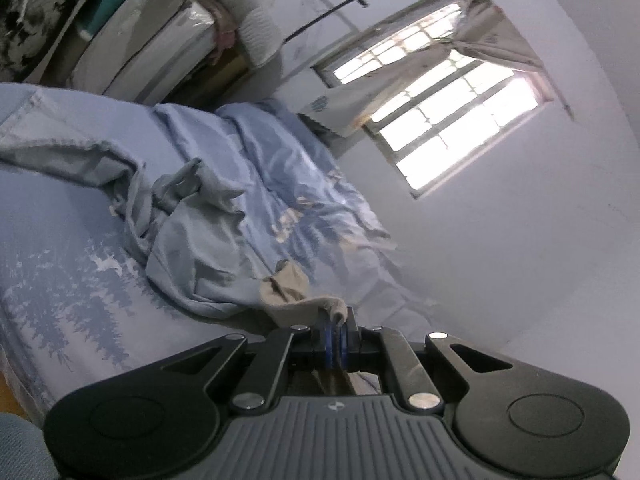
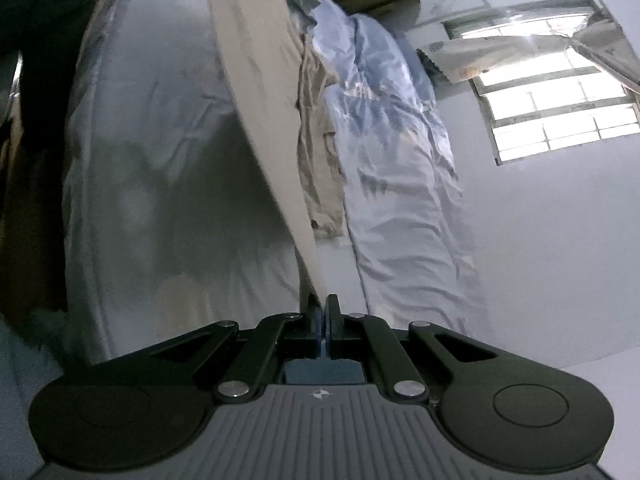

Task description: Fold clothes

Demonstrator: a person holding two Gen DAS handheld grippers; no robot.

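Observation:
A beige garment [image 2: 256, 92] hangs stretched above the bed. In the right wrist view it runs as a taut band from the top of the frame down into my right gripper [image 2: 323, 304], which is shut on its edge. A looser beige part [image 2: 320, 152] with a pocket droops beside the band. In the left wrist view my left gripper [image 1: 338, 320] is shut on another bunched corner of the beige garment [image 1: 292, 292], held above the bed.
The bed carries a blue sheet with a tree print [image 1: 68, 300] and a rumpled blue duvet [image 1: 200, 216]. A barred window with a curtain [image 1: 452, 112] is in the white wall. Stacked bedding and bags [image 1: 132, 40] stand behind the bed's far end.

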